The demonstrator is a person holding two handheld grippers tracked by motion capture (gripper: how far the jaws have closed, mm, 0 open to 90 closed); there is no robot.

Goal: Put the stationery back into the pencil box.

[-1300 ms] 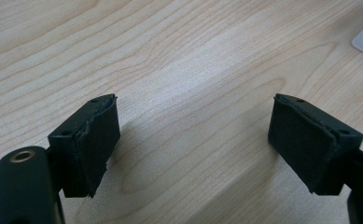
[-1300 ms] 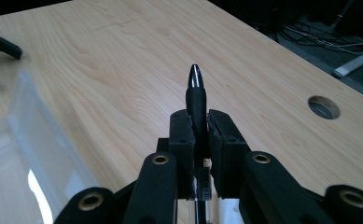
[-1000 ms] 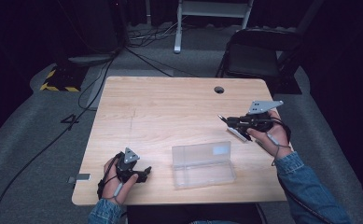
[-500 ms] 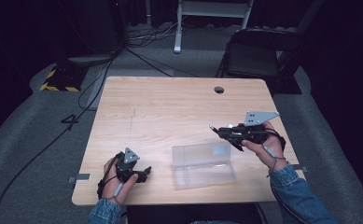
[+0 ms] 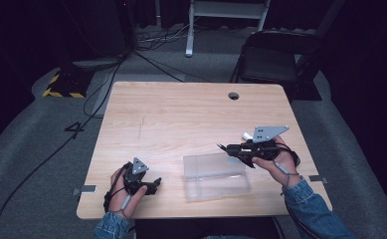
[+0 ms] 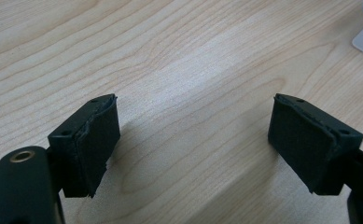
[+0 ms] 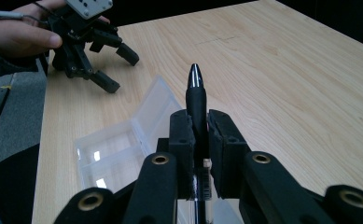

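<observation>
Black pen [image 7: 195, 100] with silver tip, clamped in right gripper [image 7: 198, 135] above clear plastic case [image 5: 216, 175]; left gripper [image 6: 193, 140] spread, empty; pale wood table [image 5: 181, 114], dark room

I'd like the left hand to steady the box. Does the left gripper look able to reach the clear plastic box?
Probably yes: the left gripper is open and holds nothing, and bare table lies between it and the clear plastic box.

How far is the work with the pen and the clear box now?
Done: the right gripper is shut on the pen. In hand: it holds the pen above the open clear box. Left: the pen is not yet in the box; the left gripper rests open, empty.
</observation>
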